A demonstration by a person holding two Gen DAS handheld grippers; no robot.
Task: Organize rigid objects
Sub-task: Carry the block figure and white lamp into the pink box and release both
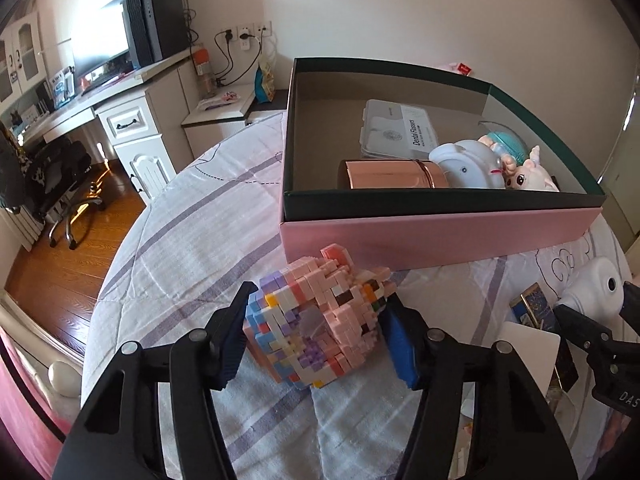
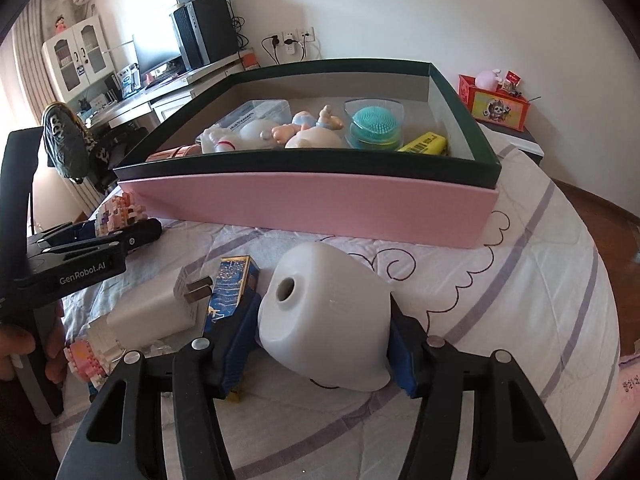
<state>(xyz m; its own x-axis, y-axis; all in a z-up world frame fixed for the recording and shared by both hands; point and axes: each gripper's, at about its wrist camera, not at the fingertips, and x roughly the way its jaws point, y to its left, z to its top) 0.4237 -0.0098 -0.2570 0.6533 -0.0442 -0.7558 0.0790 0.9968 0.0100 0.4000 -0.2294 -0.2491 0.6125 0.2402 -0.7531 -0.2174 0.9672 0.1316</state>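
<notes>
Left gripper (image 1: 316, 332) clamps the pastel brick model (image 1: 316, 316); right gripper (image 2: 320, 344) clamps the white plastic shell (image 2: 326, 320), both beside the pink box (image 2: 312, 208).

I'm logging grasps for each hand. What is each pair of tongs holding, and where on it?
Left tongs: the pastel brick-built figure, pinched across its sides. Right tongs: the white plastic shell, pinched across its lower sides.

You can read "Dental Flossers" on the label of the clear plastic case (image 1: 396, 128) lying in the box (image 1: 440, 236). The left gripper (image 2: 116, 236) carries the marking "GenRobot.AI" on its black body. The letters "DAS" on the right gripper (image 1: 592, 312) run off past the picture's edge.
</notes>
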